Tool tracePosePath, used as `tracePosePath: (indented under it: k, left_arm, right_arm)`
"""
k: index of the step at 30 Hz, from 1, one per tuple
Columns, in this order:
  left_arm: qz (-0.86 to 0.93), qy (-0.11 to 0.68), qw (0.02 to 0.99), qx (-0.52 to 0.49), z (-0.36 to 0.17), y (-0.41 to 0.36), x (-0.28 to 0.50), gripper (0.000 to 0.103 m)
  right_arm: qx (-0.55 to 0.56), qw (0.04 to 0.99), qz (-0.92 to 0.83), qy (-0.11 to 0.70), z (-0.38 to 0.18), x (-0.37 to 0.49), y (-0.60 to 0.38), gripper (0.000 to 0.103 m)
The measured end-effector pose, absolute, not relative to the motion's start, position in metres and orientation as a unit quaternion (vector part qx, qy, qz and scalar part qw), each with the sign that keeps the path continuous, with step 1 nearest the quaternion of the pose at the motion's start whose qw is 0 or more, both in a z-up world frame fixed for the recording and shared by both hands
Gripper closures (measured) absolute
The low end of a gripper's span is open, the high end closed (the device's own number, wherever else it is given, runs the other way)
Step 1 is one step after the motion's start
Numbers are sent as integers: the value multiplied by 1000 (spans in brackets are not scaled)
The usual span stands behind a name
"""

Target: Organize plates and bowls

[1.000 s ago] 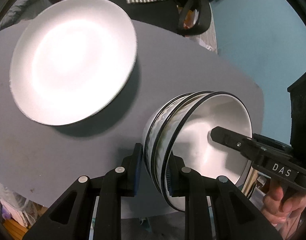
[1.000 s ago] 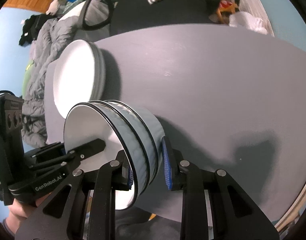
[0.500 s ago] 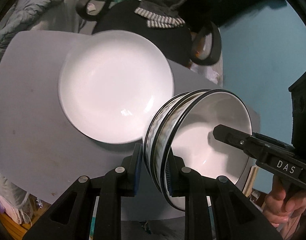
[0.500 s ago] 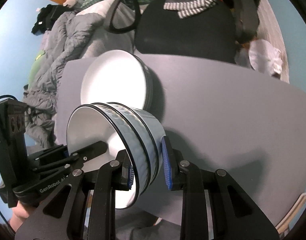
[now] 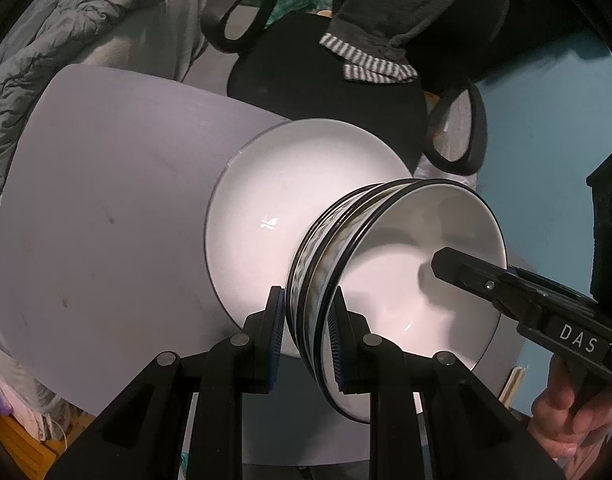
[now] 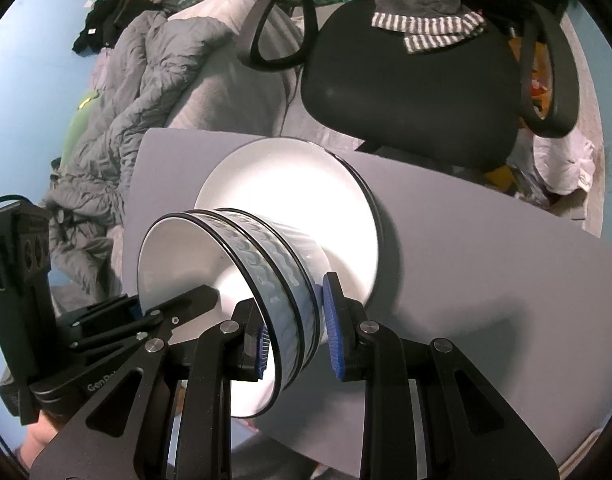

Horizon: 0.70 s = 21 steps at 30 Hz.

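Note:
A stack of three nested bowls (image 5: 389, 280) with black rims and a blue wave pattern is held between both grippers, over a stack of white plates (image 5: 290, 200) on the grey table (image 5: 106, 220). My left gripper (image 5: 307, 328) is shut on the near rim of the bowls. My right gripper (image 6: 296, 320) grips the opposite rim of the same bowl stack (image 6: 242, 280), one finger inside and one outside. The plates (image 6: 306, 192) lie just beyond the bowls. Whether the bowls touch the plates cannot be told.
A black office chair (image 6: 417, 80) with a striped cloth (image 6: 429, 32) stands past the table's far edge. A grey duvet (image 6: 138, 92) lies at the left. The table's right part (image 6: 485, 272) is bare grey surface.
Both grippers have carried the bowl stack toward the plates; the plates now sit directly behind and under the bowls. The grips have not changed.

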<state>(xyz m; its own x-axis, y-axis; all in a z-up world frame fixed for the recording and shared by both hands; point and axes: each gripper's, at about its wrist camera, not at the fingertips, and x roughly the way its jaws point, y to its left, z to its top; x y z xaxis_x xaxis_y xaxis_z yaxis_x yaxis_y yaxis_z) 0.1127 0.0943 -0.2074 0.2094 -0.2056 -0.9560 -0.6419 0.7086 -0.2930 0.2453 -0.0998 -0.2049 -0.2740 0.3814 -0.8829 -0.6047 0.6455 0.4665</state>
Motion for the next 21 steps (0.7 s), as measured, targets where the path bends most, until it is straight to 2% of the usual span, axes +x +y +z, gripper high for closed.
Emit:
tracePosePath:
  k: [9, 21]
  left_arm:
    - [152, 625, 687, -339, -217, 106, 123, 83]
    - [139, 625, 695, -326, -217, 109, 128, 83]
  right_arm:
    - [-76, 586, 404, 698, -222, 257, -86, 78]
    - [-109, 591, 407, 688, -218, 254, -73, 79]
